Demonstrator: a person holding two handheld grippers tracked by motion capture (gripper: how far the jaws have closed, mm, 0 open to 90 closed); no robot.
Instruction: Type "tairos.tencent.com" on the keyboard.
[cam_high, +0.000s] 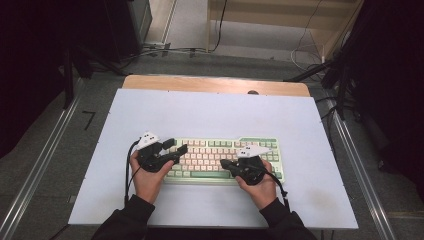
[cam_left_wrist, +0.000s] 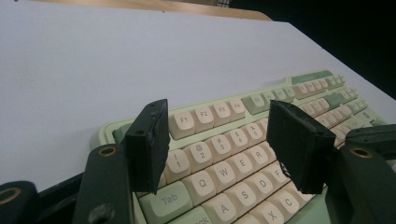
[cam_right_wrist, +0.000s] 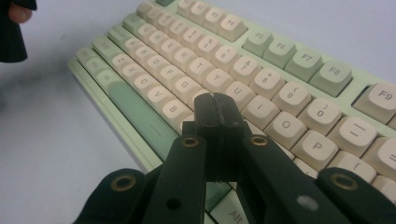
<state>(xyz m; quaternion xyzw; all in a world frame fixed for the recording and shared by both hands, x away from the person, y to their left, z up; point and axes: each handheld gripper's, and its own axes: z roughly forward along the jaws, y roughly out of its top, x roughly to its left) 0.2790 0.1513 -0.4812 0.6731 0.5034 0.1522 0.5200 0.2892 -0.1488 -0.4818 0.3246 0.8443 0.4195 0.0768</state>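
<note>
Two tools over your pale-green, cream-keyed keyboard (cam_high: 225, 160): left tool (cam_left_wrist: 224, 149) apart, right tool (cam_right_wrist: 216, 109) together, poised mid-row; next, press one key squarely.
</note>
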